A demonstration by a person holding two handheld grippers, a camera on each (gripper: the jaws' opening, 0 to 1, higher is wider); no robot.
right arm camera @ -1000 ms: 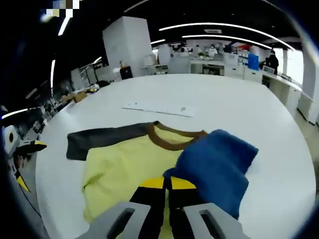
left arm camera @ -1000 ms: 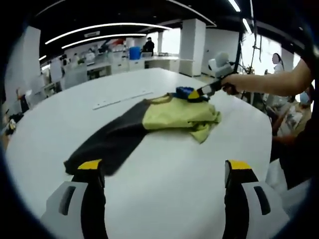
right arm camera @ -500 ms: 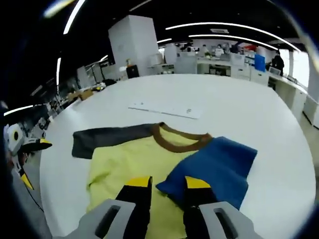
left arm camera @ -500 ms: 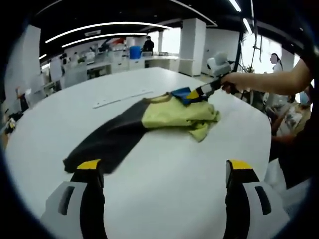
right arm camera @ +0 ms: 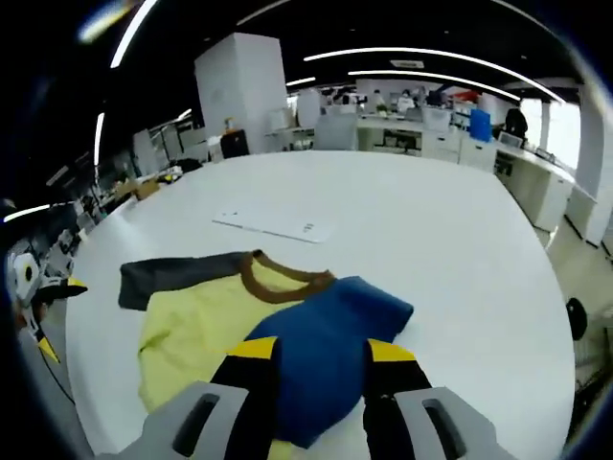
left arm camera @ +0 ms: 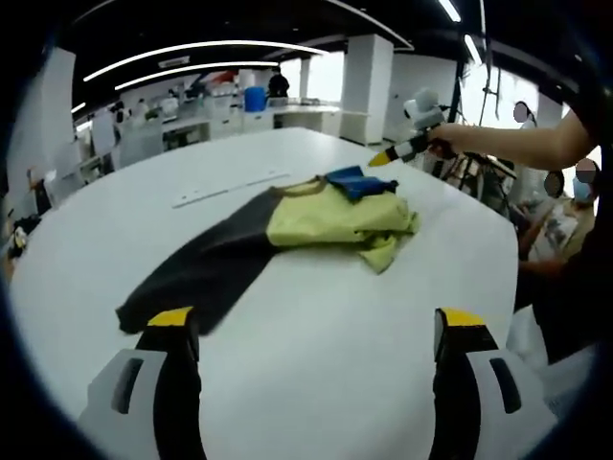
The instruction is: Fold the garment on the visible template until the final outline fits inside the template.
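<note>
Your garment (left arm camera: 287,235) lies on the white table (left arm camera: 316,355), partly folded: yellow body bunched, blue sleeve (right arm camera: 321,345) laid over it, dark grey sleeve (left arm camera: 187,278) unfolded.

In the left gripper view the grey sleeve runs from the yellow body at about 1 o'clock down toward 10 o'clock of your left gripper (left arm camera: 316,331), its end just ahead of the left jaw. Long axis runs diagonally, far right to near left. Left gripper has jaws wide apart, holding nothing.

Right gripper (right arm camera: 311,359) hovers over the blue sleeve at 12 o'clock, jaws parted, nothing between them; in the left gripper view it sits raised past the far side of the garment (left arm camera: 402,151), off the cloth.

Judgement: left gripper is much nearer the grey sleeve end, so that fold is yours on the left, carrying it up toward 1 o'clock onto the body.

A white strip (right arm camera: 273,225) lies beyond the collar, apart from the cloth; can't tell if it's the template.
</note>
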